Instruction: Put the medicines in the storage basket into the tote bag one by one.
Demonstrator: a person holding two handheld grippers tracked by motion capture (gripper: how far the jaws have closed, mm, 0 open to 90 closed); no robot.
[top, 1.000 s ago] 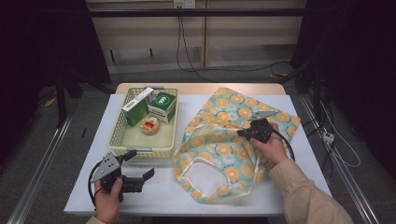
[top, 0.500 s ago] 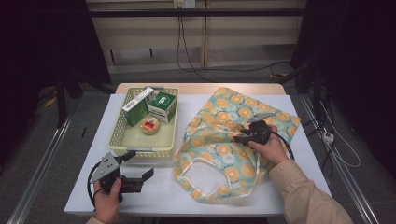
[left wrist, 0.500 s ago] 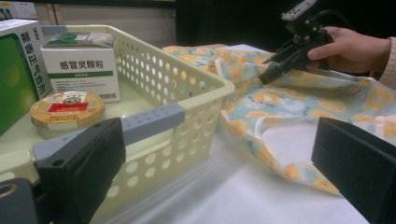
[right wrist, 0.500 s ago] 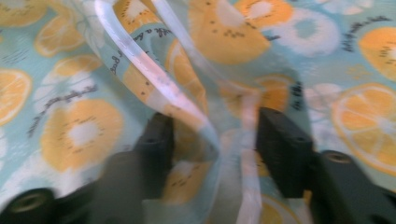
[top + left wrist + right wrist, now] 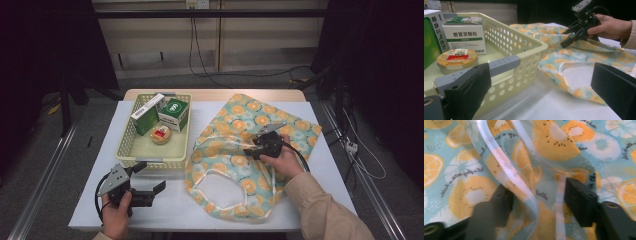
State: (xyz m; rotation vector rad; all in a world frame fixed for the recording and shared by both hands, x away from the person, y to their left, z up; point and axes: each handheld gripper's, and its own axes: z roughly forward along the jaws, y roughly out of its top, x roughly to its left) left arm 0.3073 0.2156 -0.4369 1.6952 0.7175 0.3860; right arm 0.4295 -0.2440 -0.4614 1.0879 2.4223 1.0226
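A cloth tote bag (image 5: 225, 150) with an orange and kiwi print lies flat on the white table (image 5: 320, 170), its mouth toward me. My right gripper (image 5: 252, 150) rests on the bag's upper layer, held by a hand. Its jaws opened from shut and have just been closing a little. They stand apart, and a translucent handle strap (image 5: 506, 170) and a fold of fabric run between them without being pressed. My left gripper (image 5: 152, 176) is open and bare over the table's near left, beside the basket (image 5: 125, 150).
The pale yellow basket (image 5: 524, 42) holds a tall green box (image 5: 146, 114), a white and green box (image 5: 174, 113) and a round tin (image 5: 161, 134). In the left gripper view, the tin (image 5: 456, 58) sits just beyond the basket's wall. Dark floor surrounds the table.
My right gripper's jaws have gone from shut to apart over the bag, and that hand has shifted slightly toward me. The left gripper has stayed where it was.
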